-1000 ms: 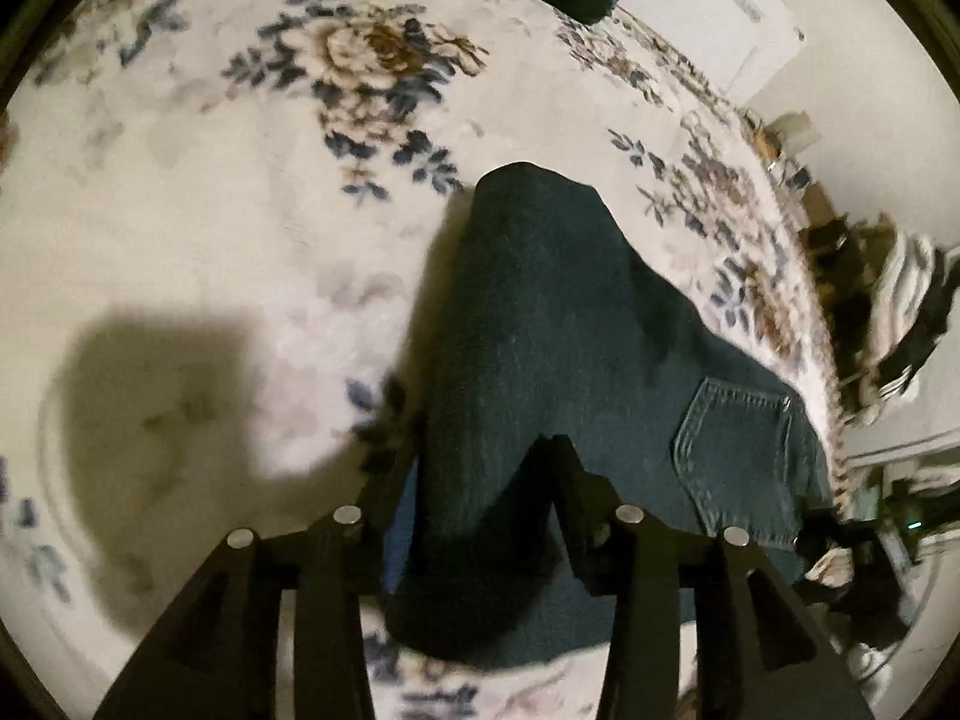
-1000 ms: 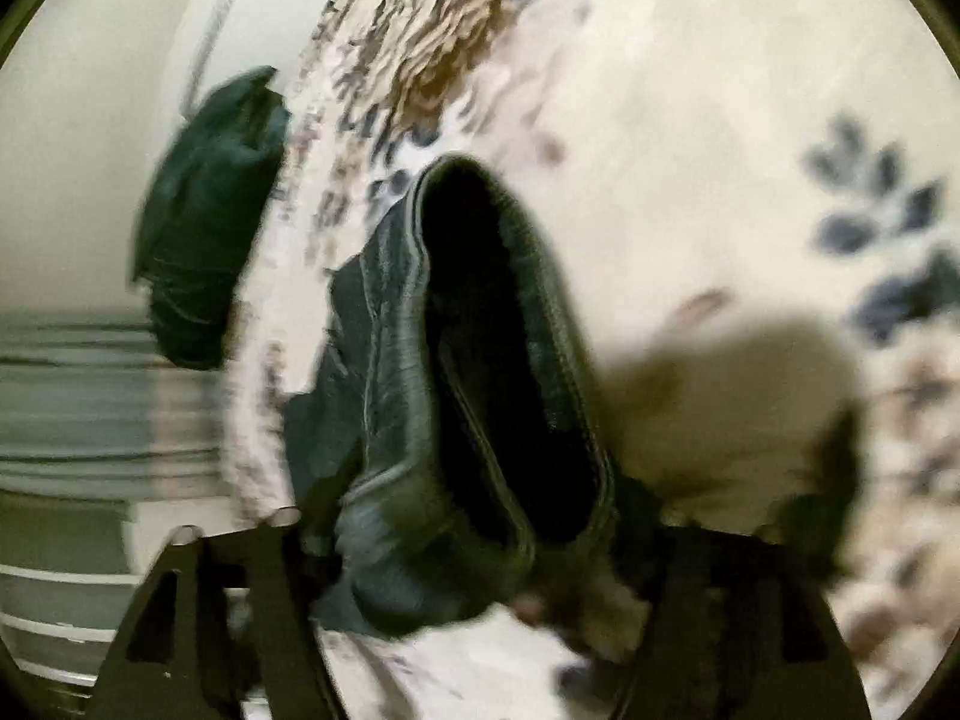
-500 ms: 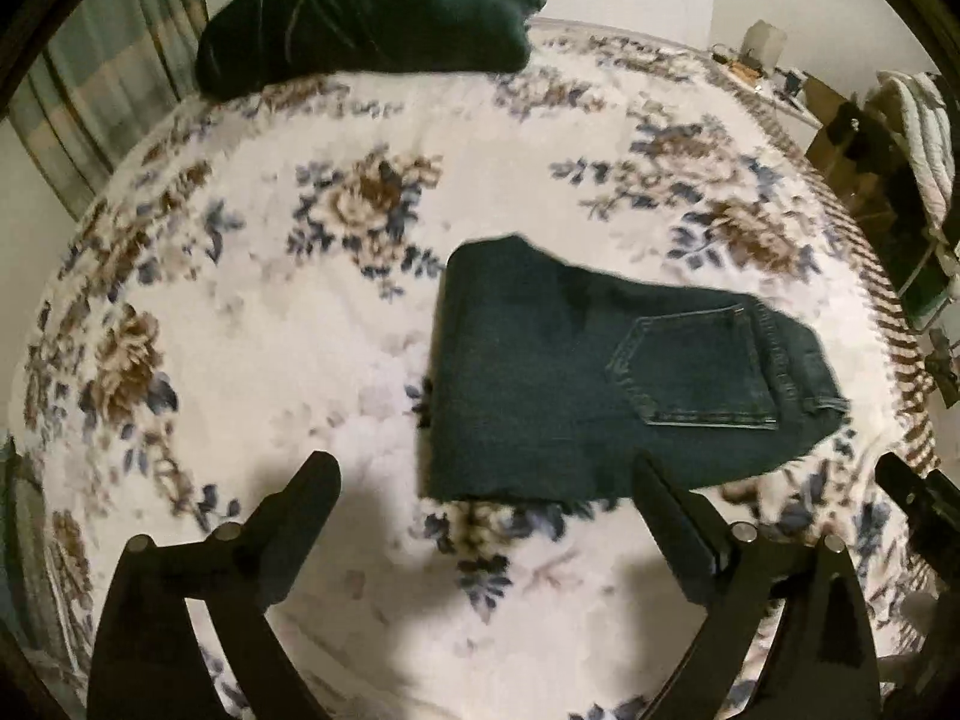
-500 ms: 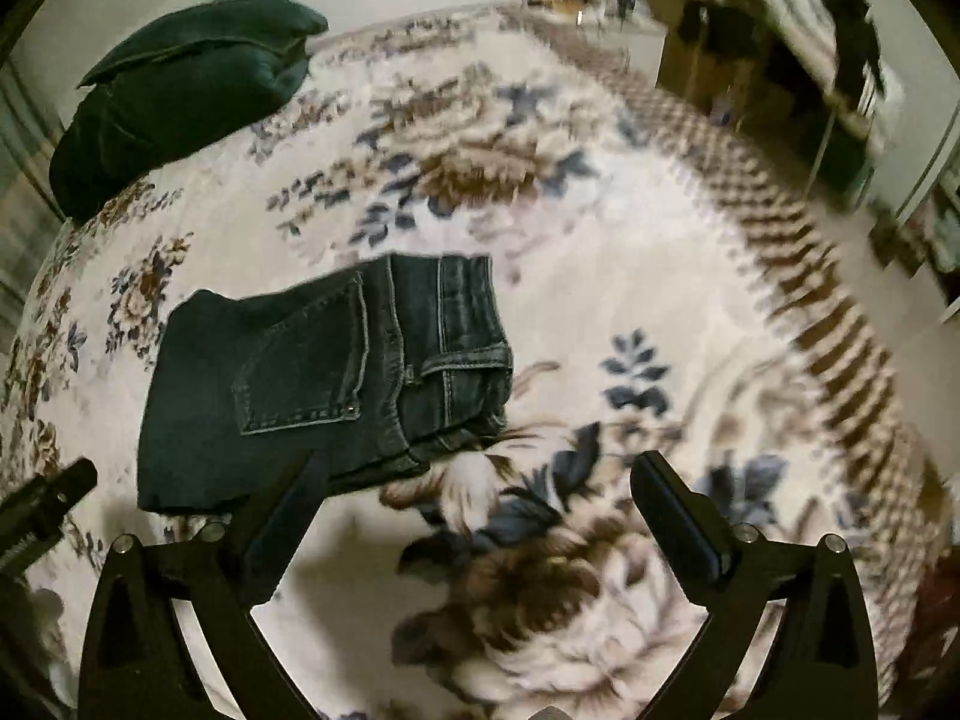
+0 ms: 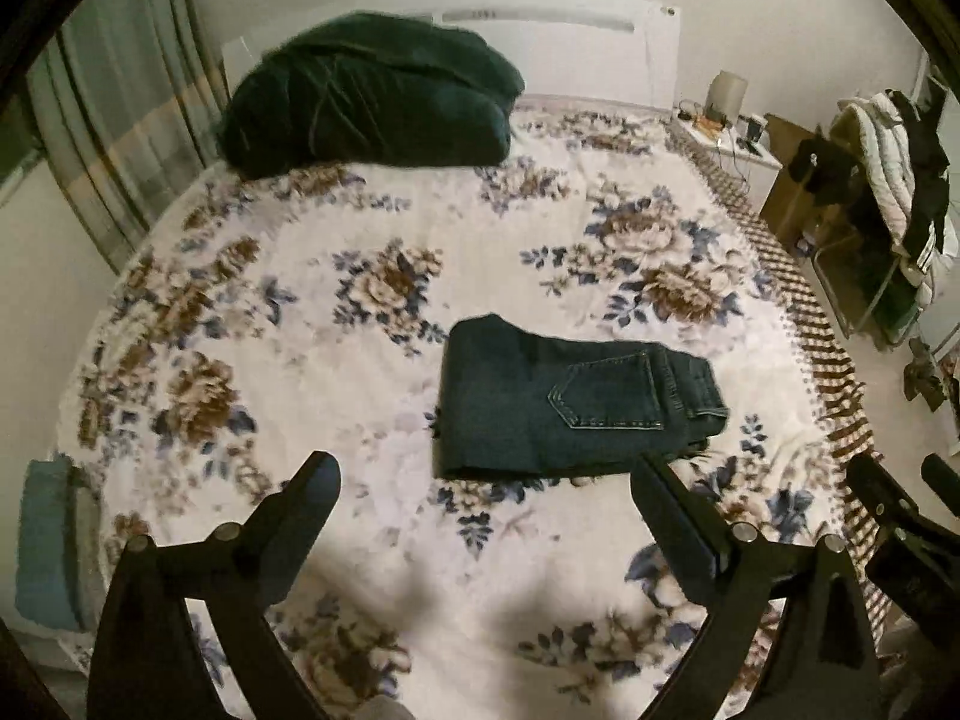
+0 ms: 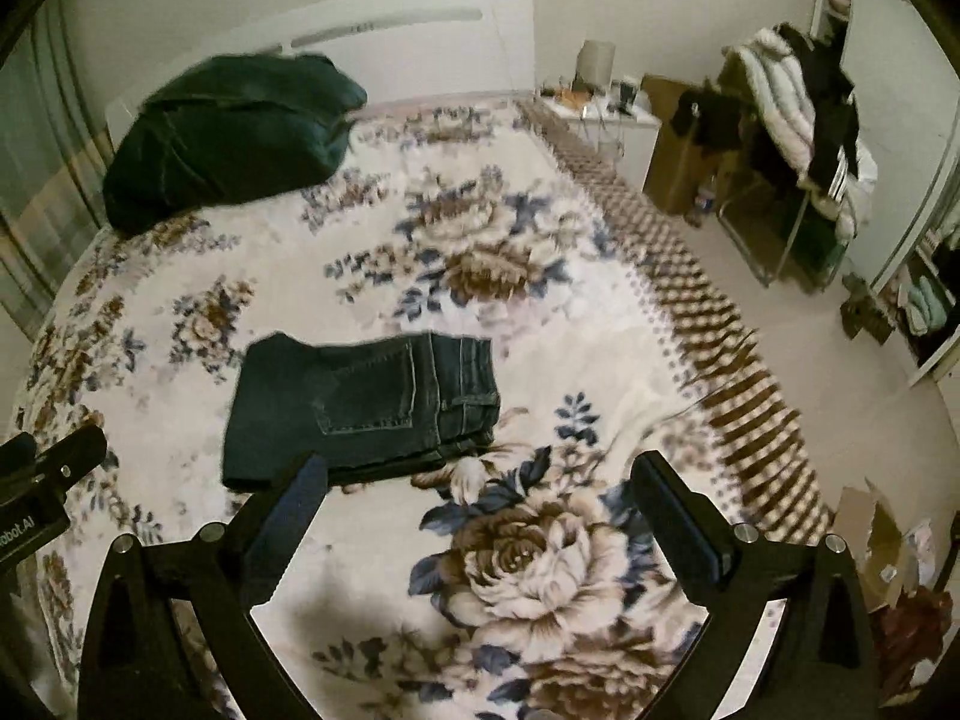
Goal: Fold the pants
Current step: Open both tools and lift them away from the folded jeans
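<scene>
Denim pants (image 5: 570, 402) lie folded on the floral bedspread (image 5: 372, 276) — both my grippers held clear above it.

My left gripper (image 5: 486, 474) and right gripper (image 6: 480, 474) gape wide, holding nothing. Risk as I judge it: brushing the stack would spring the top layer, since the waistband end bulges thick. Otherwise it looks a compact rectangle — back pocket up, edges roughly square.

Folded pants (image 5: 570, 399) lying mid-bed on the blanket (image 5: 336, 396), a bundle (image 5: 372, 102) behind by the headboard (image 5: 570, 42), a nightstand (image 5: 729, 144) right.
</scene>
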Available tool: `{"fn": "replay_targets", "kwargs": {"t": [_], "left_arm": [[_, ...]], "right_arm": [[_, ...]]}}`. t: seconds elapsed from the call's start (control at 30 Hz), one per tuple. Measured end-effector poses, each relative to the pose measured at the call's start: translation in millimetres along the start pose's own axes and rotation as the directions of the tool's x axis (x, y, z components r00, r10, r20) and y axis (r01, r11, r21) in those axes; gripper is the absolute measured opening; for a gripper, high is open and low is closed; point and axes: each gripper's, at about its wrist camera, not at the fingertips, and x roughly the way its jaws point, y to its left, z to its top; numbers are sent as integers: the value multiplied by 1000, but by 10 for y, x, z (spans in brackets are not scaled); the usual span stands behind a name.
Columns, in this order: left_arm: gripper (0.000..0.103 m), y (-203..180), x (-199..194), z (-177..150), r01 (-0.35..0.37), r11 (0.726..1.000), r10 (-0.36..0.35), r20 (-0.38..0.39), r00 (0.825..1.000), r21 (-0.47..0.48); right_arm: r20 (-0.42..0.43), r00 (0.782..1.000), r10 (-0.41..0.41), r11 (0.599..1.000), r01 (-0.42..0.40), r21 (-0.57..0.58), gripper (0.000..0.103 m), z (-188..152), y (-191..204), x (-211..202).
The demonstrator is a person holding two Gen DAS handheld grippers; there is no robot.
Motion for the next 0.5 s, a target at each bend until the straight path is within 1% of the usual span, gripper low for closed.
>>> {"fn": "replay_targets", "kwargs": {"t": [0.1,0.17,0.23,0.27,0.37,0.5], "left_arm": [[99,-33,-437,-33,-2,1000,2,24,1000,11],[99,-68,-804,-68,-15,1000,13,51,999,23],[99,-93,-1117,-105,-5,1000,2,73,997,30],[99,-100,-1276,-131,-16,999,13,87,996,31],[99,-105,-1748,-183,-13,1000,10,116,993,23],[99,-78,-2315,-238,-15,1000,11,169,986,19]], "right_arm": [[31,999,14,1000,-14,3,103,24,-63,-543],[53,998,25,1000,-25,-1,103,37,-87,-891],[88,996,34,999,-33,-7,103,41,-114,-1332],[99,994,40,999,-39,-9,103,39,-121,-1496],[154,986,61,998,-57,-27,103,16,-153,-2181],[219,973,68,997,-57,-55,103,-22,-195,-2957]]}}
